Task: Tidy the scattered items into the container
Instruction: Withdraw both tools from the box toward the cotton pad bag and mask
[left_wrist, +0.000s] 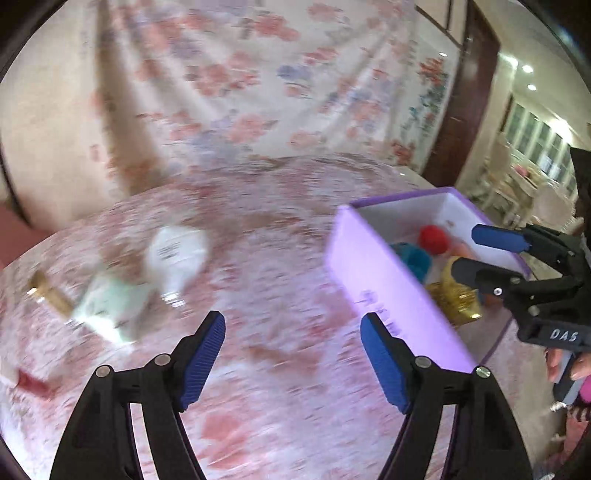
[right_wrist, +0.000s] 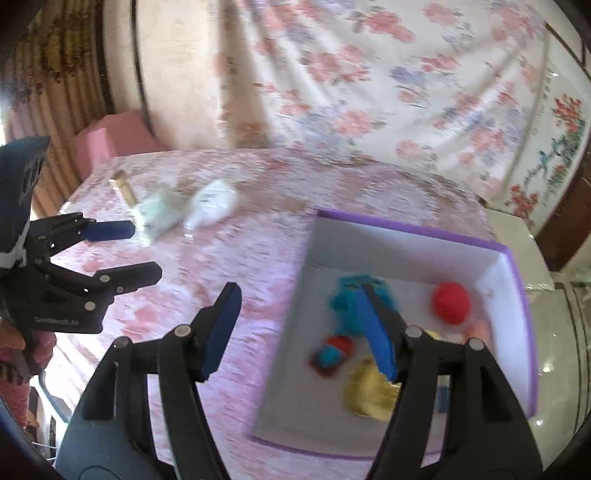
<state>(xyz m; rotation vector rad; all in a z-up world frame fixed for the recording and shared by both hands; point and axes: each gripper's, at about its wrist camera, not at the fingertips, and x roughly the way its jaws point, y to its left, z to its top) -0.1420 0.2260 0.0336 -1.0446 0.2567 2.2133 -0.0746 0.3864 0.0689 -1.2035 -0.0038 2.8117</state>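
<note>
Purple box (right_wrist: 413, 229) on right side of floral tablecloth (right_wrist: 229, 258), already holding red ball (right_wrist: 451, 302), teal toy (right_wrist: 347, 299), yellow-gold item (right_wrist: 369, 395), small red-teal piece (right_wrist: 332, 352). Still out on cloth, left of box: white bottle (left_wrist: 177, 254), pale green packet (left_wrist: 110, 302), gold tube (left_wrist: 48, 295), touching or overlapping; blur hides detail. Left gripper (left_wrist: 291, 358) spread wide, empty, above cloth. Right gripper (right_wrist: 299, 328) spread wide, empty, over box's left wall.

Box (right_wrist: 406, 229) sitting on the table (right_wrist: 258, 258) at the right, ball (right_wrist: 451, 302) and small toys (right_wrist: 354, 299) lying inside it, bottle (right_wrist: 212, 202), packet (right_wrist: 157, 214) and tube (right_wrist: 123, 186) lying together at the far left, curtain (right_wrist: 369, 74) hanging behind.
</note>
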